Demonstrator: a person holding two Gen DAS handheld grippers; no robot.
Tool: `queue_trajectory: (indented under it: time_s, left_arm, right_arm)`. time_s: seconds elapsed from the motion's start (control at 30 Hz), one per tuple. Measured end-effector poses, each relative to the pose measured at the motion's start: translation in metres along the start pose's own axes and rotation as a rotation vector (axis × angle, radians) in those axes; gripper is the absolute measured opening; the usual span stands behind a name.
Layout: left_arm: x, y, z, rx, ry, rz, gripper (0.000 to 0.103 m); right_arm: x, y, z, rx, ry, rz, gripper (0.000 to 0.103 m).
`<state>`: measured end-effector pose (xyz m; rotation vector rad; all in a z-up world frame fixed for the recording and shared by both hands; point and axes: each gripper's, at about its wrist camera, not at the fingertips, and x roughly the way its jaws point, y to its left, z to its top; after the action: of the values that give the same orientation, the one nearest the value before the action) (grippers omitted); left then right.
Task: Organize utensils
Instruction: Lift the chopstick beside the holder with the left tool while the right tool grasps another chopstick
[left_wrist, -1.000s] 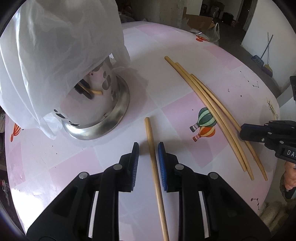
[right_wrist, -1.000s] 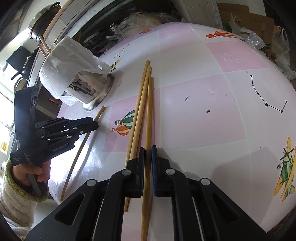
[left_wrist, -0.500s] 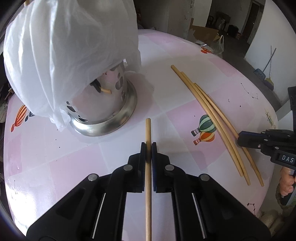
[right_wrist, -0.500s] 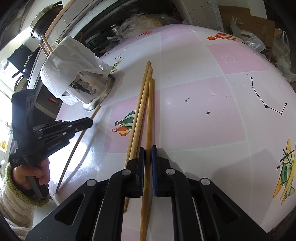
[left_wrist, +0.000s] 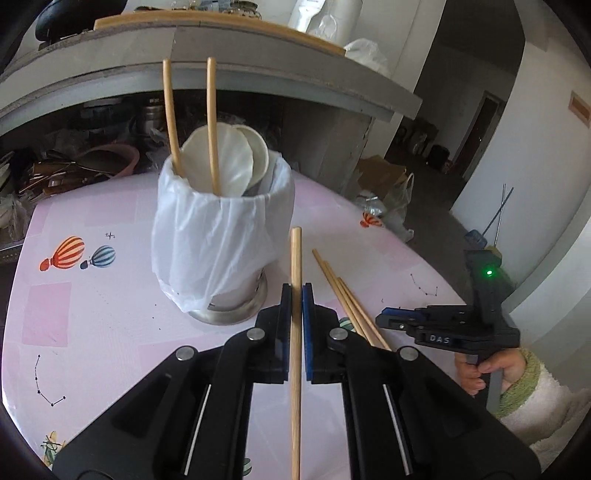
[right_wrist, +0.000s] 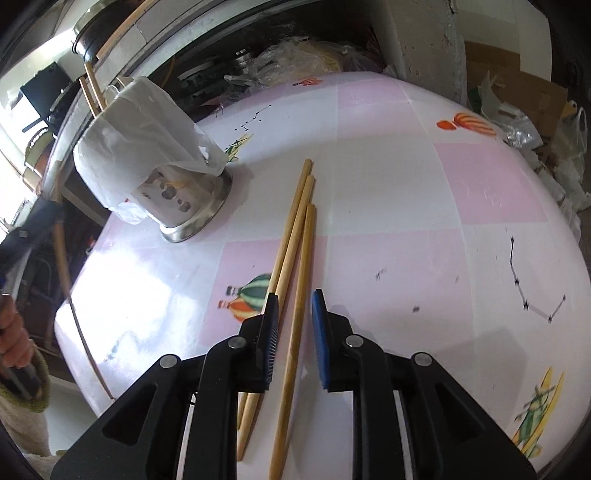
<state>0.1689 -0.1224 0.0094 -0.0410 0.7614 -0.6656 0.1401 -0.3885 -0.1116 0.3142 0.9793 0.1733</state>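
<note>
Up comes my left gripper (left_wrist: 296, 295) since a second ago, pinching one chopstick (left_wrist: 295, 354) clear of the table (left_wrist: 110, 295), its tip just right of the bag-lined utensil holder (left_wrist: 221, 240) ahead. Meanwhile my right gripper (right_wrist: 294, 308) has let go: its jaws now stand spread around a loose chopstick (right_wrist: 301, 280) among the three lying ahead. So next, I reckon, is dropping mine in beside the two standing chopsticks (left_wrist: 192, 122).

Black claw (left_wrist: 296, 295) arms with silver screws and blue pads (right_wrist: 319, 328) — white fleece sleeve (left_wrist: 535, 402), green cuff.
</note>
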Motion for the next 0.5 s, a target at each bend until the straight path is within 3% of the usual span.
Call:
queue_trajectory:
  time_s: [0.2,0.5]
  left_arm:
    - [-0.022,0.010,0.005,-0.019,-0.049,-0.001,0.005]
    - [-0.026,0.020,0.006,-0.030,-0.058,-0.010,0.005]
  right_arm:
    - [0.015,0.001,0.016,-0.043,0.029,-0.033,0.019]
    - [0.024,0.011,0.025,-0.110,0.073,-0.061,0.013]
